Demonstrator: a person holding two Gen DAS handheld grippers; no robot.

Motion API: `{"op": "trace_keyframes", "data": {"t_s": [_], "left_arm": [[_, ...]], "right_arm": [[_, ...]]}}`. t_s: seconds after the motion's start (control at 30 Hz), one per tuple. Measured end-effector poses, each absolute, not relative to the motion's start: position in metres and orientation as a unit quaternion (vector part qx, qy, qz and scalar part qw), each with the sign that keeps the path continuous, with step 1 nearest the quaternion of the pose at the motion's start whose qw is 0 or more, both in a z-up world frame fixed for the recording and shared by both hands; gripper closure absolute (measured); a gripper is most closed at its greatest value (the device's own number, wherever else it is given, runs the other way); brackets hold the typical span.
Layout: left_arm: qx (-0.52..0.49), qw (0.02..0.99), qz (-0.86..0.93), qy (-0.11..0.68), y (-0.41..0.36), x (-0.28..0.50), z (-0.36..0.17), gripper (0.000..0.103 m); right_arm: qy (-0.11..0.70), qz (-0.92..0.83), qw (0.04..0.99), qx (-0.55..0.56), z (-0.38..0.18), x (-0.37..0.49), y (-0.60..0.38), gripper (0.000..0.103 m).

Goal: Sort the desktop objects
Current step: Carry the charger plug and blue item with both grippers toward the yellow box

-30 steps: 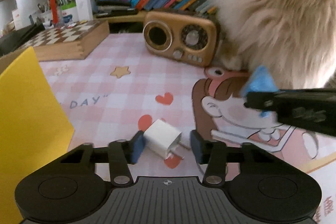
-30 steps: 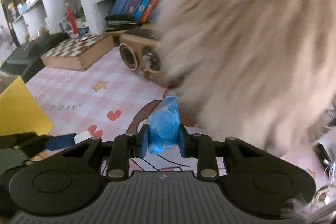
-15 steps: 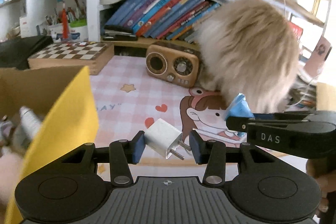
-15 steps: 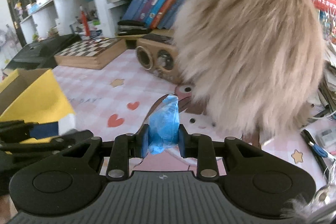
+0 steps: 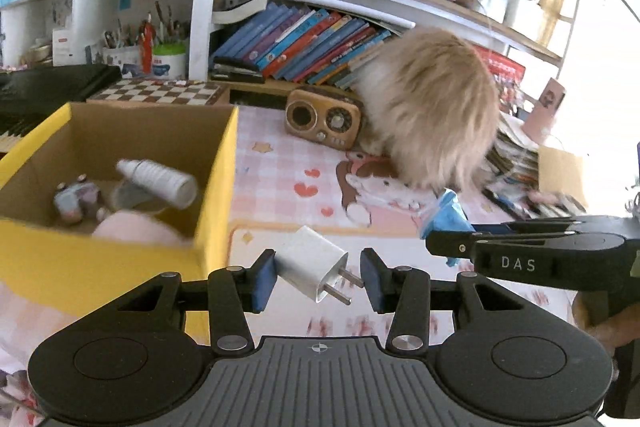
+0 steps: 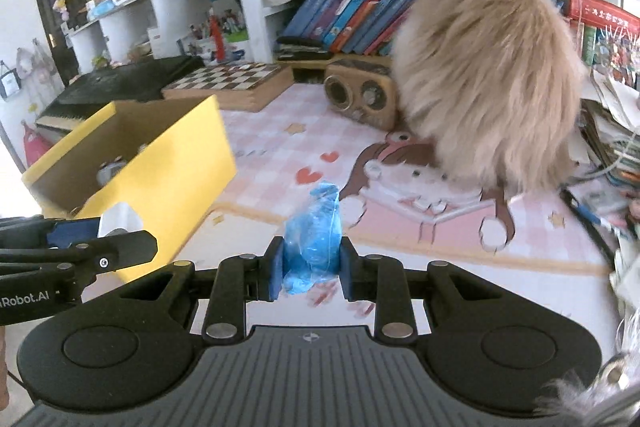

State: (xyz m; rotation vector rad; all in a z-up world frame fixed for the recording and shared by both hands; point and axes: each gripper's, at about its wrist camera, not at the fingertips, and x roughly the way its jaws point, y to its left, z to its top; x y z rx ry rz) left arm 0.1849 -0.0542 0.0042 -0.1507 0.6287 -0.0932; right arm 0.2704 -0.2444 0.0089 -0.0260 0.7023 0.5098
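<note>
A: In the yellow box (image 5: pixel 216 163) you already have a white bottle (image 5: pixel 158 179) and a few small things. Your left gripper (image 5: pixel 318 277) has its fingers clamped on the charger (image 5: pixel 308 261), beside the box.

B: And the right gripper (image 6: pixel 312 267)?

A: Fingers pinched on the blue bag (image 6: pixel 314 231), above the worktop (image 6: pixel 272 143). Both remain to drop. Only your left view shows the box's contents clearly.

left wrist: downward, beside yellow box (image 5: pixel 216 187) | right wrist: same; shared: radio (image 6: pixel 362 95)

Box (image 5: pixel 100 259) left on the mat (image 5: pixel 280 167), radio (image 5: pixel 324 123) behind, books (image 5: pixel 304 43) beyond it
</note>
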Motion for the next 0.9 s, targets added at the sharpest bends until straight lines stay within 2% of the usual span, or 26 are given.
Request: {"op": "trace_keyframes", "data": {"t_s": [0.5, 0.9], "left_arm": [[-0.089, 0.936, -0.022, 0.340, 0.024, 0.083, -0.012, 0.059], [-0.103, 0.943, 0.025, 0.314, 0.086, 0.037, -0.006, 0.059]], "right_arm": [[0.389, 0.284, 0.876, -0.029, 0.001, 0.142, -0.156, 0.078], [0.378, 0.315, 0.870, -0.043, 0.007, 0.102, -0.097, 0.078]]}}
